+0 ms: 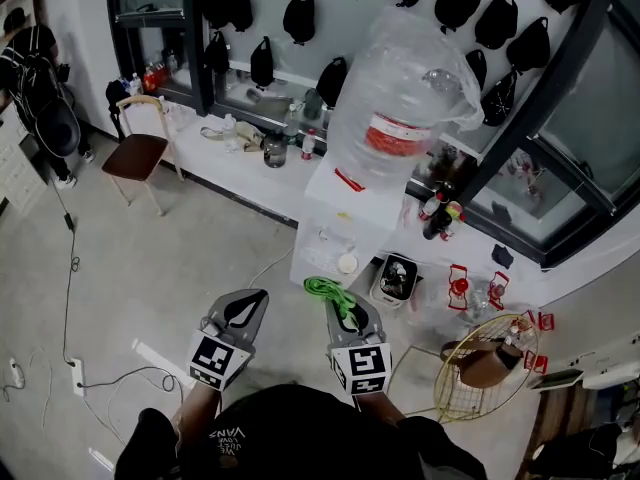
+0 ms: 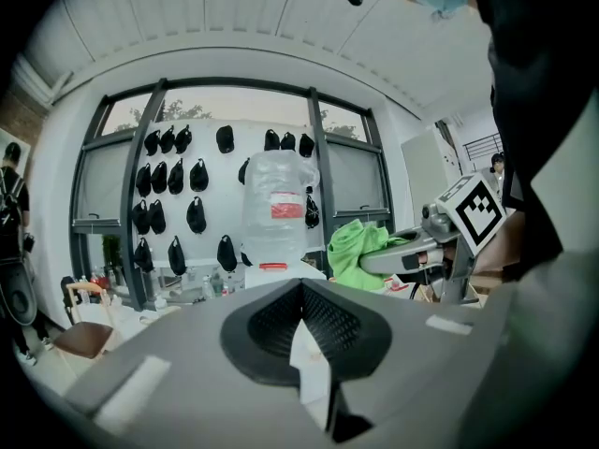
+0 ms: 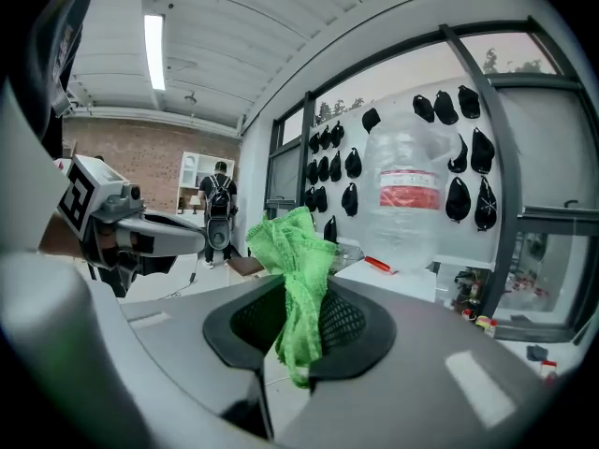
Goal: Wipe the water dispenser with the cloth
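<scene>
Grey concrete floor [image 1: 150,268], white water dispenser [image 1: 340,208] ahead of both my tools.
My right gripper [image 1: 340,313] clamps the green cloth [image 1: 322,288], bunched above its tips, short of the dispenser; my left gripper [image 1: 245,313] beside it has jaws pressed together, empty.

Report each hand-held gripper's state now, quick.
Left hand-held gripper: closed, holding nothing.
Right hand-held gripper: closed on the green cloth.

Grey tongs [image 1: 252,298], black-white marker cubes [image 1: 220,358], black top [image 1: 290,433]
</scene>
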### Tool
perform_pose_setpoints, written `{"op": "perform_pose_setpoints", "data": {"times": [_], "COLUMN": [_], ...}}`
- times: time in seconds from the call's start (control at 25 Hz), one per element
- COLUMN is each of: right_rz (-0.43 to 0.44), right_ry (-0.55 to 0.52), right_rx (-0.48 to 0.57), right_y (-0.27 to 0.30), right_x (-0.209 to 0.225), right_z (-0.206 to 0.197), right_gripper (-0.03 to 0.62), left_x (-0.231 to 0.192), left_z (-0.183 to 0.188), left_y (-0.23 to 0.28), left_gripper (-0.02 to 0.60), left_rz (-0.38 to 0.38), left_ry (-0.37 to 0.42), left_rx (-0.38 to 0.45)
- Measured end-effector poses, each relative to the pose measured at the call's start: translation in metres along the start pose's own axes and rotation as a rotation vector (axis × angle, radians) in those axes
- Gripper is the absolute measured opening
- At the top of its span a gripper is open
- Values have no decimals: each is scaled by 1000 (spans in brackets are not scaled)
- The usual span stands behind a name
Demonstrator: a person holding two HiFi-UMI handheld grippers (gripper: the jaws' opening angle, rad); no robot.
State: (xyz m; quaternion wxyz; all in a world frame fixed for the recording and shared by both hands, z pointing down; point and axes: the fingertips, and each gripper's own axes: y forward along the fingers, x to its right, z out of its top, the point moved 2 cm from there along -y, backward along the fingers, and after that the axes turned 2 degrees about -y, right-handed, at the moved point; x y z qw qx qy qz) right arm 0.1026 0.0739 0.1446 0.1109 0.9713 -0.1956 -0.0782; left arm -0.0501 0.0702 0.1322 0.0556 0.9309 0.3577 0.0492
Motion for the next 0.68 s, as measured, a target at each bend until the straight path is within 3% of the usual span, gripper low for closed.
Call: {"op": "perform_pose_setpoints", "data": {"times": [0.68], "right_rz": [-11], "right_ry": [2], "right_rx": [-1], "right_y": [-9], "right_x": [1], "right_z": [-5], "right_gripper": [81], "left_x": [5], "left_z": [-3], "left_y": [-11], "left_gripper": [2], "left_rz": [29], "left_ry": [6], "left_rx": [2]}}
